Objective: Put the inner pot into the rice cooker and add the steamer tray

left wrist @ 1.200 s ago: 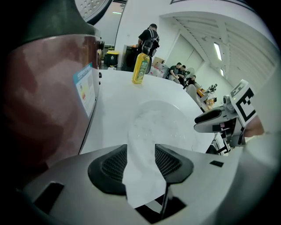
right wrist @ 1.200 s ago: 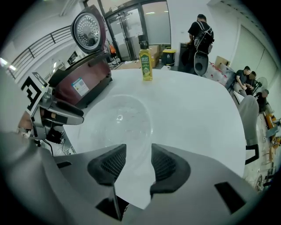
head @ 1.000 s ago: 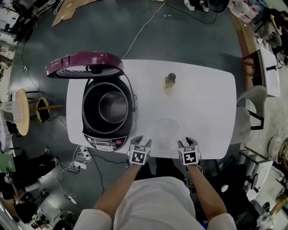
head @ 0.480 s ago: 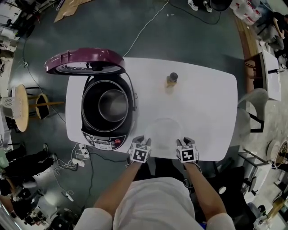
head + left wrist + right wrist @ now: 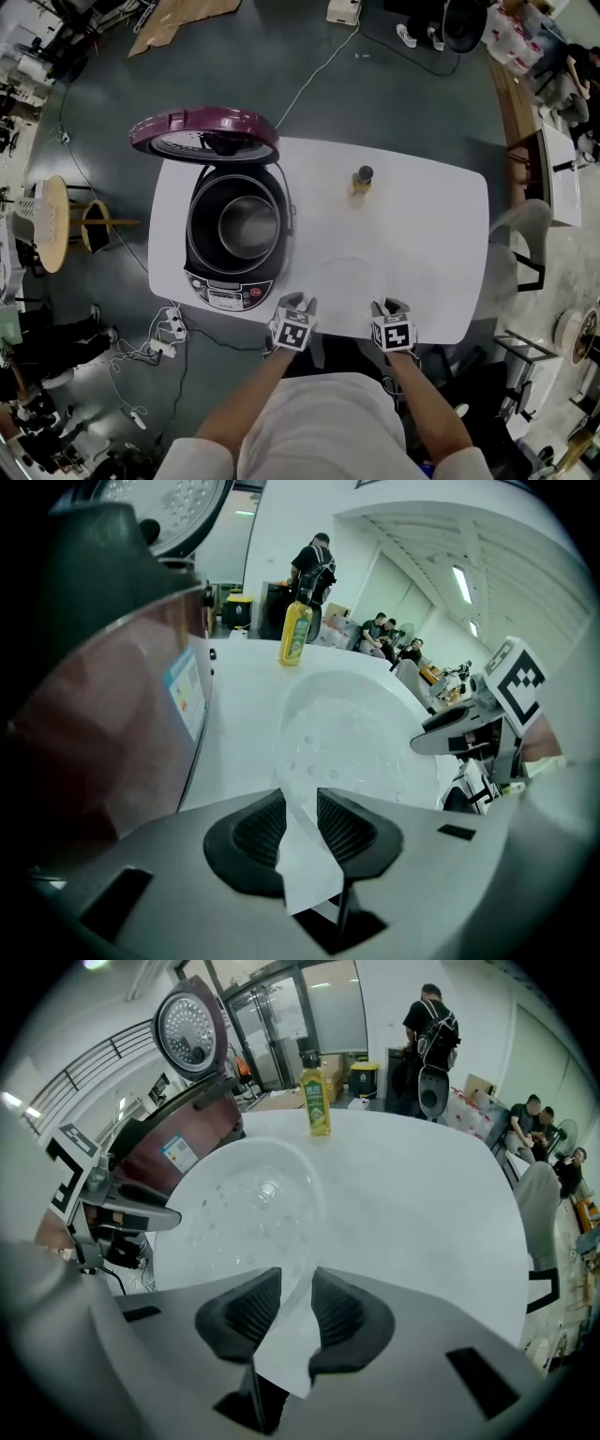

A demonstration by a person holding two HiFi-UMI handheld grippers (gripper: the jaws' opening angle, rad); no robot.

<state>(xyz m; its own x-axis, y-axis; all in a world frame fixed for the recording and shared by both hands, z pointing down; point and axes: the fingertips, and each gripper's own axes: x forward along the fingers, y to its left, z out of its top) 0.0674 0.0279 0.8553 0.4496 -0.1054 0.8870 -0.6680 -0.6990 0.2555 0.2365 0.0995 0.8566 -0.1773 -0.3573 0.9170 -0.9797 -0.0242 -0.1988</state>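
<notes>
The translucent steamer tray (image 5: 349,279) shows at the lower middle of the head view, over the white table (image 5: 431,216), just right of the open rice cooker (image 5: 195,230), whose inner pot (image 5: 248,225) is already seated. The left gripper (image 5: 298,303) and right gripper (image 5: 386,306) have just been closing. Each now pinches a thin rim tab on opposite sides of the tray. The tray looks light, stiff and slick, so it is best carried level by both tabs.

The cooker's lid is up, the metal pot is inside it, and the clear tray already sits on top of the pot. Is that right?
Not quite. The clear tray is not on the pot: the head view shows it at the near edge of the table, beside the cooker. The lid is up and the pot is inside, as you said.
</notes>
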